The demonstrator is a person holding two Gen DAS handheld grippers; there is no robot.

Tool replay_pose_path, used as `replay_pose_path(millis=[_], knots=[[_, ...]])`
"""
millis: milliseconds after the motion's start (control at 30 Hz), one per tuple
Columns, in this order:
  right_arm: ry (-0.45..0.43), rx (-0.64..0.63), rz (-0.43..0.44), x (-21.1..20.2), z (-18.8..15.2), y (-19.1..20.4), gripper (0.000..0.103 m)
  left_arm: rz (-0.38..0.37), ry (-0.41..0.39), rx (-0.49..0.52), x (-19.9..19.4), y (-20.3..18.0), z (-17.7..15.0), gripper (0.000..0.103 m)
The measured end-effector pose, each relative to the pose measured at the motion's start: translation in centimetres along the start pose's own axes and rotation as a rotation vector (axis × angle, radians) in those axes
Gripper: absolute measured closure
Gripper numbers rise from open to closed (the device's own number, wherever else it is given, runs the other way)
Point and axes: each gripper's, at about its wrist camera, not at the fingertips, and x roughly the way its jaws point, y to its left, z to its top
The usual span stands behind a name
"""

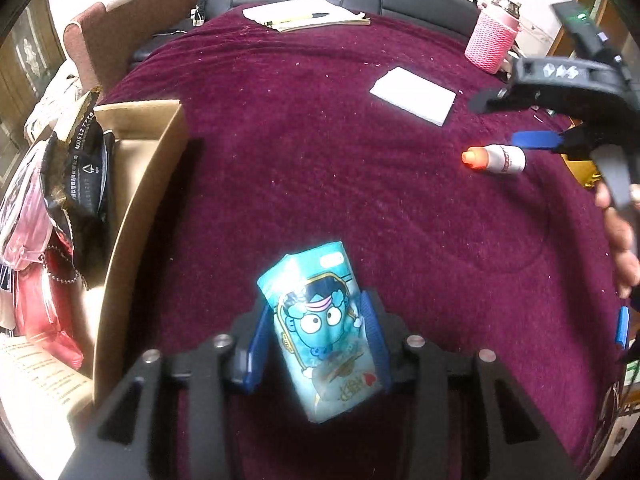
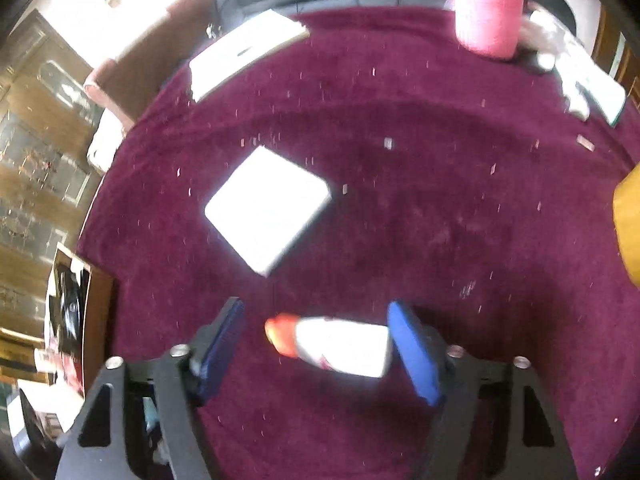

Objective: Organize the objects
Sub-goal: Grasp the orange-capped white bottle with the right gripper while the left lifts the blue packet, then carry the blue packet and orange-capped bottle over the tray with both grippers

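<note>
Sorting was partway: our left tool [image 1: 316, 340] gripped the blue packet [image 1: 320, 332], bags [image 1: 76, 168] already in the box [image 1: 160, 152]. Our right tool [image 2: 316, 344] stood open around the bottle [image 2: 340, 346]; a white pad [image 2: 268, 208] remained on the counter [image 2: 440, 220].

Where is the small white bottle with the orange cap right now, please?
In the right wrist view the bottle lies on its side on the maroon cloth, between the right gripper's fingers, just below the white box.

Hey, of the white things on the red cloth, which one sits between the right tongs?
The small white bottle with the orange cap, lying on its side between the right tongs. The flat white box lies farther off, beyond the fingertips.
</note>
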Motion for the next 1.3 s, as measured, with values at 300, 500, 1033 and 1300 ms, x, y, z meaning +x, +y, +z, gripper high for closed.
replay_pose_path(millis=[300,500,1033,1300], knots=[[0.063,-0.104,0.000,-1.8,-4.2,2.0,0.040,-0.011,0.003,0.006,0.1,0.0,-0.1,0.055],[-0.002,-0.256,-0.164,-0.9,-2.7,3.8,0.040,0.003,0.000,0.018,0.2,-0.3,-0.1,0.054],[0.039,-0.140,-0.051,-1.5,-7.0,3.7,0.073,0.016,-0.034,0.050,0.2,-0.4,-0.2,0.057],[0.054,-0.064,0.035,-2.2,-13.0,5.9,0.073,-0.017,-0.025,0.059,0.0,0.2,-0.2,0.066]])
